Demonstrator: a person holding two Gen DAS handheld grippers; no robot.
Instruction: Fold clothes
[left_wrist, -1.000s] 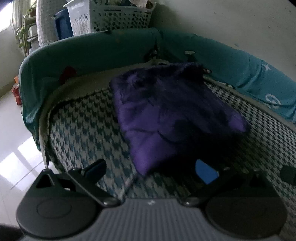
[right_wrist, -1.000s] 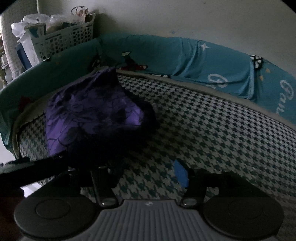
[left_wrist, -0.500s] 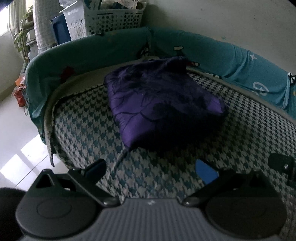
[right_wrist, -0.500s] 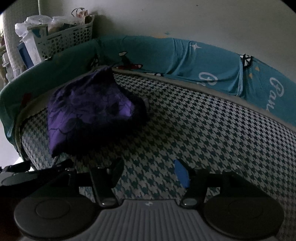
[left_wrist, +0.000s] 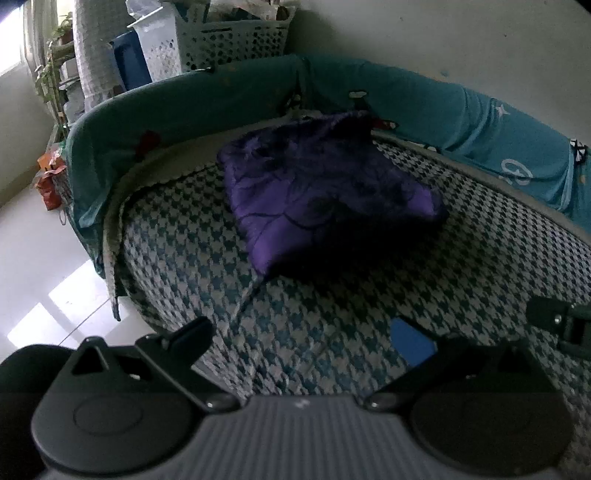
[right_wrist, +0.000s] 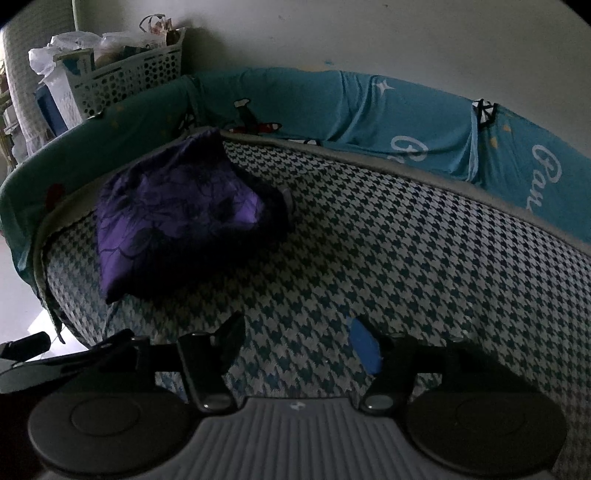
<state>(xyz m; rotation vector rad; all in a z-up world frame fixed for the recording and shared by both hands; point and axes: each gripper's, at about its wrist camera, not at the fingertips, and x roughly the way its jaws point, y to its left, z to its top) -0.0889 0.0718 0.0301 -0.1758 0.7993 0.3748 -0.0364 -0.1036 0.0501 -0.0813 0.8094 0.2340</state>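
Observation:
A folded purple garment (left_wrist: 321, 195) with dark line print lies on the houndstooth mattress (left_wrist: 332, 314), near its far left corner; the right wrist view shows the same garment (right_wrist: 173, 218). My left gripper (left_wrist: 303, 336) hangs open over the mattress in front of the garment, nothing between its fingers. My right gripper (right_wrist: 299, 339) is also short of the garment, its jaws opening, with only mattress between them. Neither gripper touches the cloth.
A teal padded bumper (left_wrist: 461, 122) rings the mattress along the back and left. White perforated baskets (left_wrist: 229, 40) full of things stand behind it. Pale floor (left_wrist: 33, 266) lies beyond the mattress's left edge. Part of the right gripper (left_wrist: 561, 325) shows at the right of the left wrist view.
Both grippers have drawn back from the purple garment, which now sits farther off and lies free. The right gripper's fingers have spread a little.

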